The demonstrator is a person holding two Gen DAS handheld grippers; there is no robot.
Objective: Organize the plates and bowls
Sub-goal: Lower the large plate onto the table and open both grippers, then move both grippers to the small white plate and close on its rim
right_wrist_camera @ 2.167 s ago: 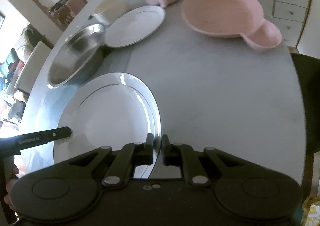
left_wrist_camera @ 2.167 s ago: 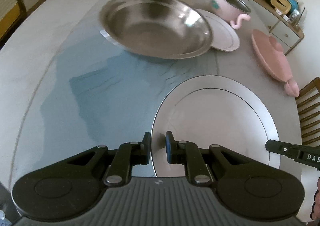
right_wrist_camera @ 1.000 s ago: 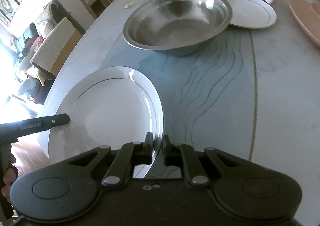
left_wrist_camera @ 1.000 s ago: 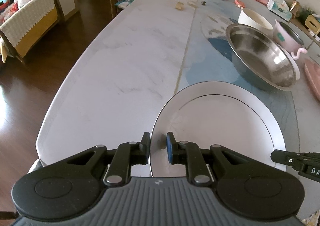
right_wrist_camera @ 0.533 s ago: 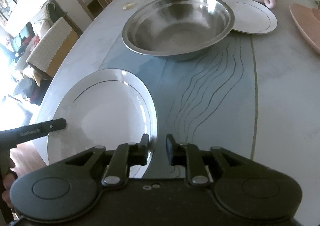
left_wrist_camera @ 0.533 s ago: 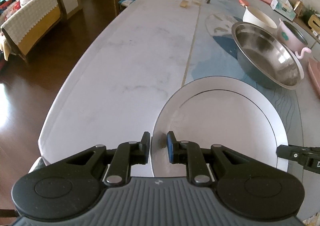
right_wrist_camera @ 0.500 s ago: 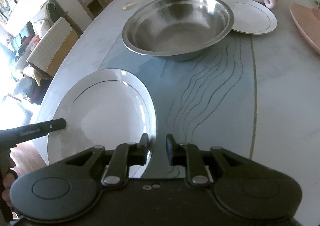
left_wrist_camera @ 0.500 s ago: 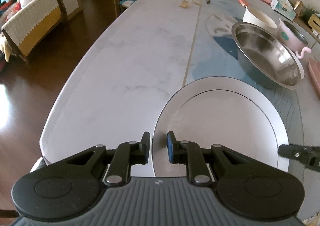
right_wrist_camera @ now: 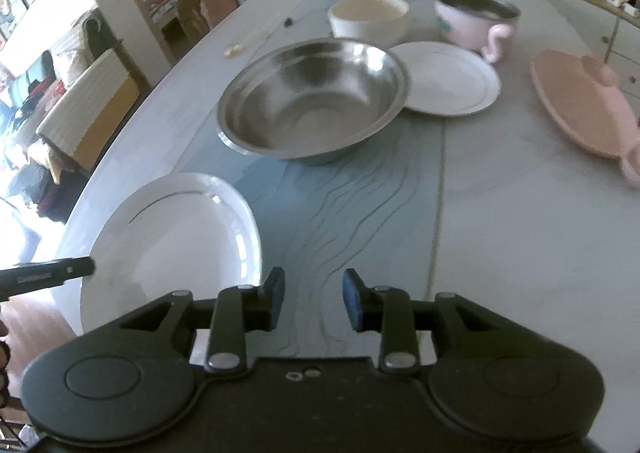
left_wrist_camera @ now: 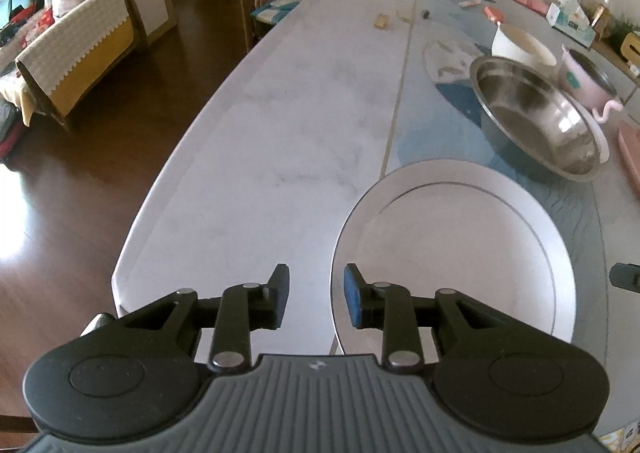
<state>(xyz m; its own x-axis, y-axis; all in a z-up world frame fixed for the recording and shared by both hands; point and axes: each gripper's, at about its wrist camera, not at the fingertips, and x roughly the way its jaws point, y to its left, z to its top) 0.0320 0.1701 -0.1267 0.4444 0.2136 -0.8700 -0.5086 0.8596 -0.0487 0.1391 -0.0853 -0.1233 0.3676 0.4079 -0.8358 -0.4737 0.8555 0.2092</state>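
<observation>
- left wrist: the left gripper (left_wrist_camera: 313, 295) has its jaws spread wide with nothing between them; the large white plate (left_wrist_camera: 452, 249) lies flat on the table (left_wrist_camera: 288, 141) near its edge, seemingly set down there as a stack base.
- right wrist: the right gripper (right_wrist_camera: 313, 299) is likewise spread and empty beside the plate's rim; the steel bowl (right_wrist_camera: 314, 101) sits beyond, partly over the small plate (right_wrist_camera: 448, 79).

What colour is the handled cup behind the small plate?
Pale pink cup, clearest in the right wrist view.

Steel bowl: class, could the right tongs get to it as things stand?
Probably yes. The right tongs stand open, holding nothing, and only bare table lies between them and the steel bowl; the large white plate sits off to the left.
</observation>
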